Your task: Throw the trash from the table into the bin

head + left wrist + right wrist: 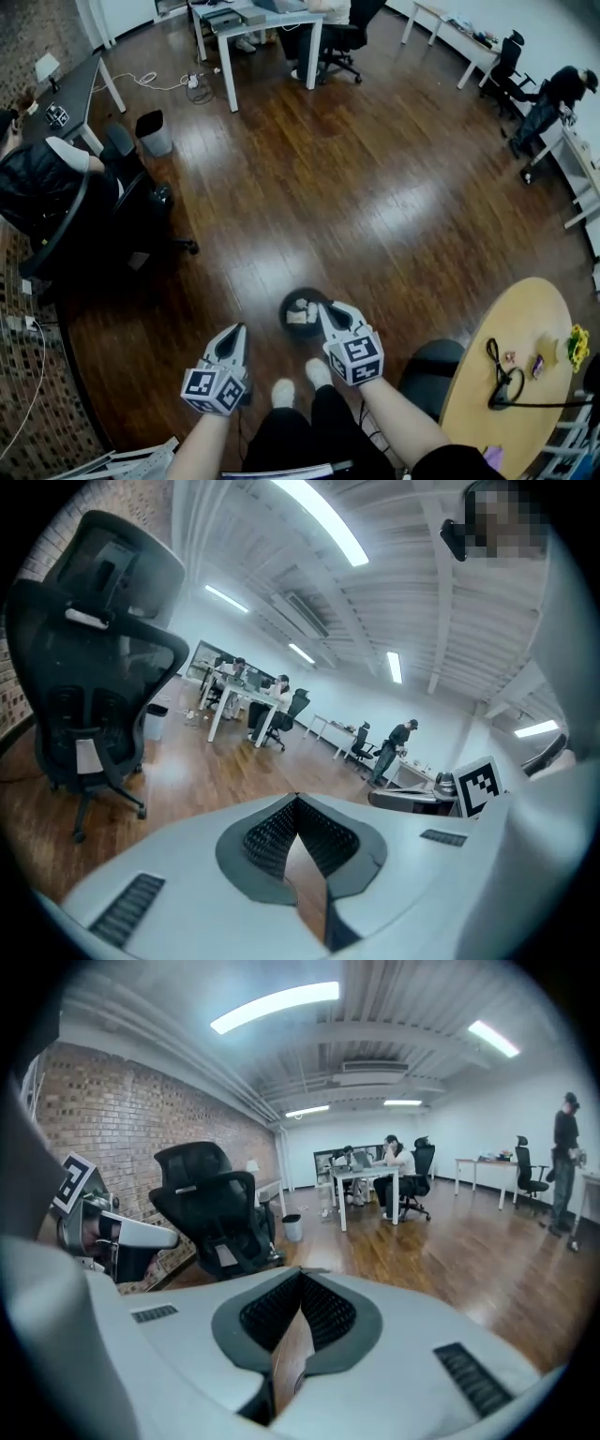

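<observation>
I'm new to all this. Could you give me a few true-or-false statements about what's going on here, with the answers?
1. The left tongs and right tongs are both shut with nothing in them. True.
2. The black bin between the tongs is empty. False: light scraps lie inside.
3. The round table is bare. False: several small things lie on it.
4. The floor is wood. True.

Two tools (left tool [239, 329], right tool [324, 307]), one bin [284, 315], one round table [528, 323].
</observation>
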